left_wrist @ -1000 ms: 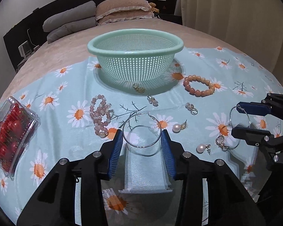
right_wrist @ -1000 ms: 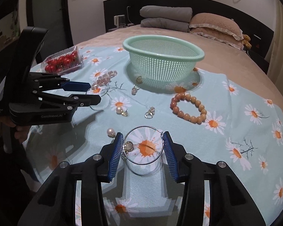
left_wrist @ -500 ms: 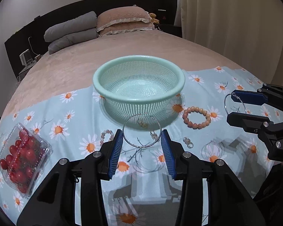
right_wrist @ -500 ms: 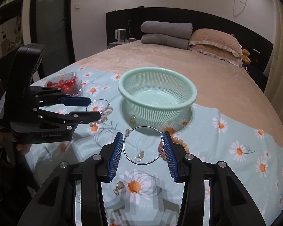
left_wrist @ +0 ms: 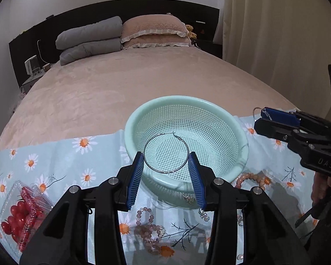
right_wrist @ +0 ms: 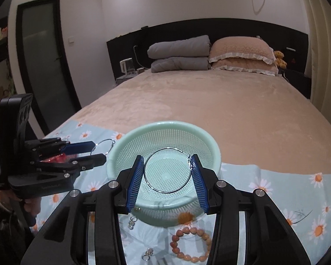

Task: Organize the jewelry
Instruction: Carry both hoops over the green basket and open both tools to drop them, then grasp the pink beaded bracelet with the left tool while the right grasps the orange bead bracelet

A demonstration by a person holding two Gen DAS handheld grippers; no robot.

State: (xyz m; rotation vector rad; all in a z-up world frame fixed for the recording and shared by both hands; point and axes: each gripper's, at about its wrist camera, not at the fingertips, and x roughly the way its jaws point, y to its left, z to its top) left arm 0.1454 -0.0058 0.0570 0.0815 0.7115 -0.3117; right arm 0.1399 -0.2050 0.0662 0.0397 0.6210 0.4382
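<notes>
My left gripper (left_wrist: 166, 165) is shut on a large silver hoop earring (left_wrist: 148, 162), held in the air over the near side of the mint green mesh basket (left_wrist: 222, 112). My right gripper (right_wrist: 167, 173) is shut on a second silver hoop earring (right_wrist: 146, 177), held over the same basket (right_wrist: 121, 145), seen from its other side. Each gripper shows in the other's view: the right gripper (left_wrist: 261, 119) at the basket's right, the left gripper (right_wrist: 97, 152) at its left. The basket holds nothing that I can see.
On the daisy cloth (left_wrist: 55, 152) lie a pink bead bracelet (left_wrist: 151, 229), an orange bead bracelet (right_wrist: 192, 245) and small earrings (right_wrist: 132, 222). A clear box of cherry tomatoes (left_wrist: 19, 216) sits at the left. Pillows (right_wrist: 238, 53) are at the head of the bed.
Both grippers have risen from the cloth with their hoop earrings and moved forward, so the hoops now hang over the green basket.
</notes>
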